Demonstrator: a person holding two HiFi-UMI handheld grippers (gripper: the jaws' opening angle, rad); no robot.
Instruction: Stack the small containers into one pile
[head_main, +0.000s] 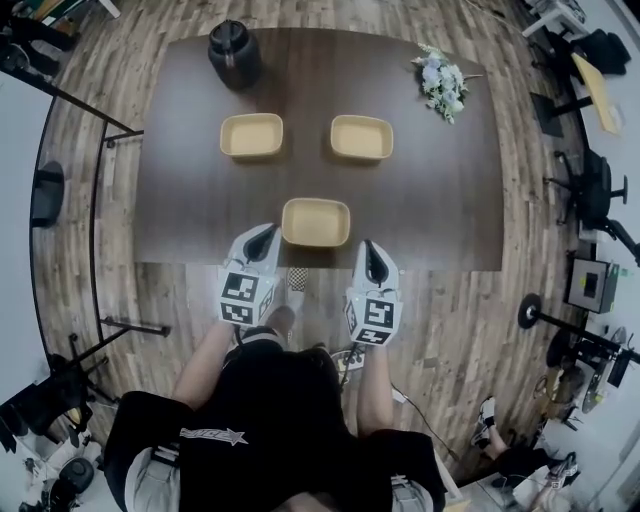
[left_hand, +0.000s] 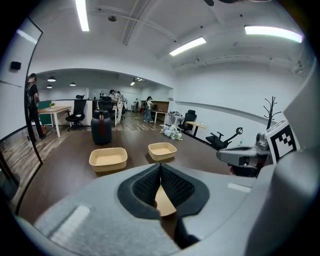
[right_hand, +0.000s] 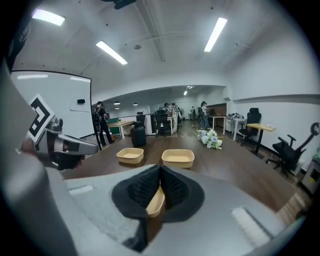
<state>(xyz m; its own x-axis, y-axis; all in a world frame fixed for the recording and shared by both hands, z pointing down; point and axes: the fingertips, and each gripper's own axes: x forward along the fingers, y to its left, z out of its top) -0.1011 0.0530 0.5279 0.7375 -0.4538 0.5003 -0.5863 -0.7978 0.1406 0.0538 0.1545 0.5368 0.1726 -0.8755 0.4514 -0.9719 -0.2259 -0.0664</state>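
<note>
Left claw (head_main: 266, 236): clenched on nothing, just left of the near container (head_main: 316, 222).
Right claw (head_main: 371, 250): clenched and empty, just right of that container, so it lies between my two claws.
Far-left container (head_main: 252, 136), far-right container (head_main: 361, 137): side by side, well apart from both claws.
Desk (head_main: 440, 200): carries all three — unstacked.

The near container (left_hand: 164, 202) is mostly hiding behind the closed jaws of the left gripper (left_hand: 160, 166), and the right gripper (right_hand: 160, 171) is covering all but a sliver too.
</note>
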